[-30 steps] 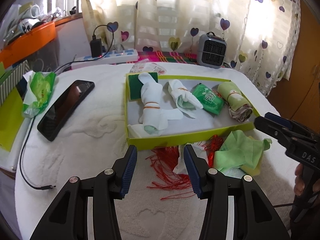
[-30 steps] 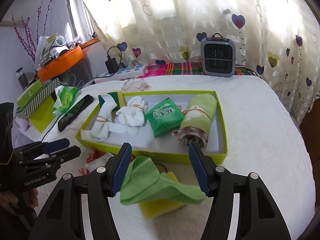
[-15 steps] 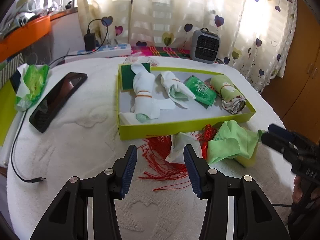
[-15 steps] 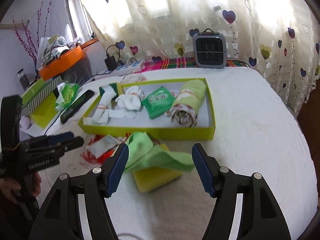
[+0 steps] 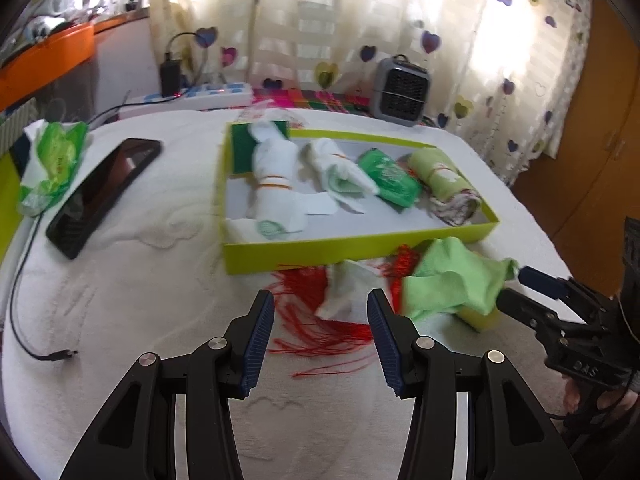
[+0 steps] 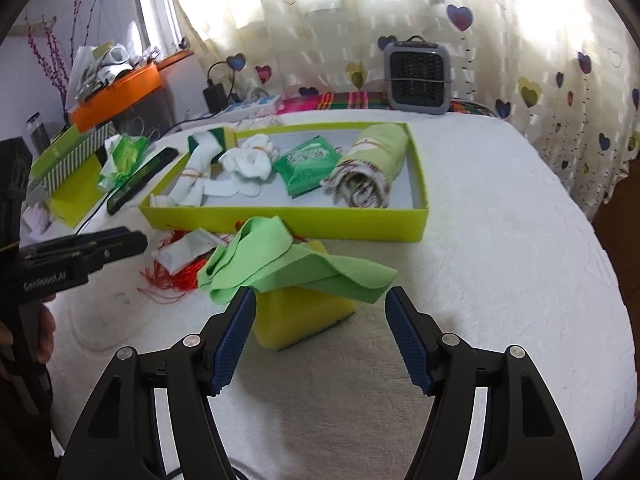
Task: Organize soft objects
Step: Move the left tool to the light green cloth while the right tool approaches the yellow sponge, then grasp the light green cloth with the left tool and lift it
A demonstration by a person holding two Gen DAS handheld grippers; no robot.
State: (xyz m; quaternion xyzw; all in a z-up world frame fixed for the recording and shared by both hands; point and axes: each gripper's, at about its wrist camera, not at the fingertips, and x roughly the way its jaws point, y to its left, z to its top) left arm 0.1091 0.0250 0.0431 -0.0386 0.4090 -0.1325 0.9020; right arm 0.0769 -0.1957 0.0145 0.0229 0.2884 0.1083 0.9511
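A green cloth (image 6: 296, 268) lies draped over a yellow sponge (image 6: 304, 316) on the white bed, in front of the yellow-green tray (image 6: 288, 220). My right gripper (image 6: 320, 300) is open, its fingertips either side of the sponge's near end, pads not pressing. Left of the cloth lie a white cloth (image 5: 344, 288) and a red tassel (image 5: 320, 336). My left gripper (image 5: 320, 300) hangs open above the tassel threads, holding nothing. In the tray lie rolled white socks (image 5: 272, 180), a green packet (image 5: 388, 178) and a rolled green towel (image 5: 444, 184).
A black phone (image 5: 104, 192), a green-and-white wipes pack (image 5: 52, 160) and a cable (image 5: 24, 312) lie left of the tray. A grey heater (image 6: 418, 76) and a power strip (image 5: 200, 94) stand at the back. The bed edge falls away on the right.
My right gripper has sunk toward the green cloth and sponge, and its jaws stand a little wider. The left gripper has tilted slightly; its jaws are unchanged.
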